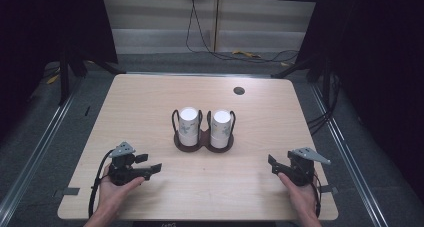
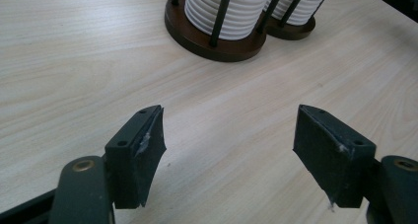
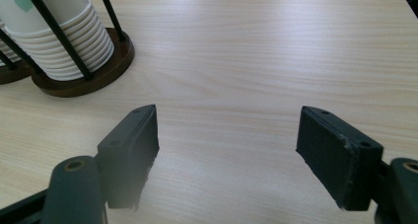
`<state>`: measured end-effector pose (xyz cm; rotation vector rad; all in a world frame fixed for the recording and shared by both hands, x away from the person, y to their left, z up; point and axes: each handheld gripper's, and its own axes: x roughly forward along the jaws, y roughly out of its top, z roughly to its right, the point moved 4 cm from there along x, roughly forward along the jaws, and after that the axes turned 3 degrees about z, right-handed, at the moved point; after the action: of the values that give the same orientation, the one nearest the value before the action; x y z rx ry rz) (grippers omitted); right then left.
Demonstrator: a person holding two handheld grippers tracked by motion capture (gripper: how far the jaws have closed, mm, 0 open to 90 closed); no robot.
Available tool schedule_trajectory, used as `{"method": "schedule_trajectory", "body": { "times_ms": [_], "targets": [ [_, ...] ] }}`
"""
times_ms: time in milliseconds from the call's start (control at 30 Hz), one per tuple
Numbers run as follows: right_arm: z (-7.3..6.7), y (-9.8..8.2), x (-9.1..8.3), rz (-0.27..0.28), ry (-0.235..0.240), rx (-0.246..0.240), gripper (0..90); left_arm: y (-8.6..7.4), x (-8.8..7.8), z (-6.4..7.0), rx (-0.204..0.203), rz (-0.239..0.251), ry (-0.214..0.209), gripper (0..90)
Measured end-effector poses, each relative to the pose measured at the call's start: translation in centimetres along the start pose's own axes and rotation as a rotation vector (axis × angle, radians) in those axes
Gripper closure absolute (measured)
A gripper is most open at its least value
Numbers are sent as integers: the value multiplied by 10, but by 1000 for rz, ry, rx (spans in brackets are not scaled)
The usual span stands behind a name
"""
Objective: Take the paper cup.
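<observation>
Both hands rest low at the near edge, the left gripper [image 1: 150, 169] and right gripper [image 1: 274, 164] spread with nothing between their jaws, each angled in toward the middle. Two cup stacks [image 1: 189, 126] stand in a holder [image 1: 203, 145] at the table's [image 1: 150, 102] centre, well apart from both. Approach a stack from its side (between the black rods), level, and pinch only the top cup.

Surface [image 1: 150, 107]: pale wood grain. Cup holder [image 1: 203, 143]: dark brown base, black wire uprights. Cup stacks [image 1: 188, 127]: white, ribbed rims, faint green-grey print on the sides. Left gripper [image 1: 150, 168] and right gripper [image 1: 274, 164]: black jaws, grey top plates.
</observation>
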<state>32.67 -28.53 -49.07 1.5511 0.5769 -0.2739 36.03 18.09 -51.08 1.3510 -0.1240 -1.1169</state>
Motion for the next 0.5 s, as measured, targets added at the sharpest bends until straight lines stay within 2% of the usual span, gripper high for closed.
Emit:
{"method": "schedule_trajectory", "body": {
  "times_ms": [167,267,367,433,500],
  "targets": [
    [-2,1,-2,-2,12,-4,239,1,2,-2,-7,2,1,292],
    [-3,-1,-1,-33,38,-4,240,2,3,-3,-15,9,-3,293],
    [-4,-2,-2,-37,53,-3,240,3,3,-4,-15,11,2,293],
    [-6,-2,-2,-43,56,-29,242,5,2,-5,3,18,18,292],
    [-8,-3,-1,-46,61,-40,242,7,2,-4,6,10,7,290]
  ]
}}
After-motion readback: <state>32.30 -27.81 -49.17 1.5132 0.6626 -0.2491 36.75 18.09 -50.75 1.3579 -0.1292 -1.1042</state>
